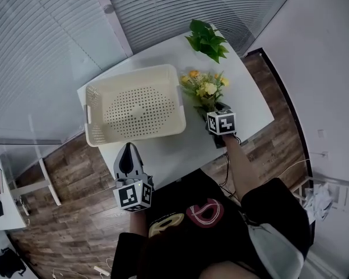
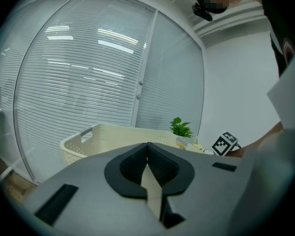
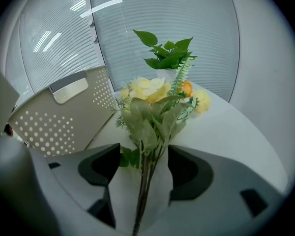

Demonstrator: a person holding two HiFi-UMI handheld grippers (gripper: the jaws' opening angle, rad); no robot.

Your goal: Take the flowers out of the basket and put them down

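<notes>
Bouquet of yellow and orange flowers (image 1: 206, 88) with green leaves and thin dark stems, out of the basket, on the white desk (image 1: 180, 150) just right of the cream perforated basket (image 1: 134, 71). Right gripper (image 1: 213, 110) spread, stems between its 2 jaws, pads not pressing them. Left gripper (image 1: 128, 151) pressed together at the desk's near edge. Potted green plant (image 1: 208, 39) beyond the bouquet, near the far corner

One cream basket (image 1: 93, 118) at centre left, one bunch of flowers (image 1: 205, 89) right of centre, one potted plant (image 1: 207, 39) at the top, one white table (image 1: 180, 150). Two grippers: left gripper (image 1: 128, 150), right gripper (image 1: 212, 108).
</notes>
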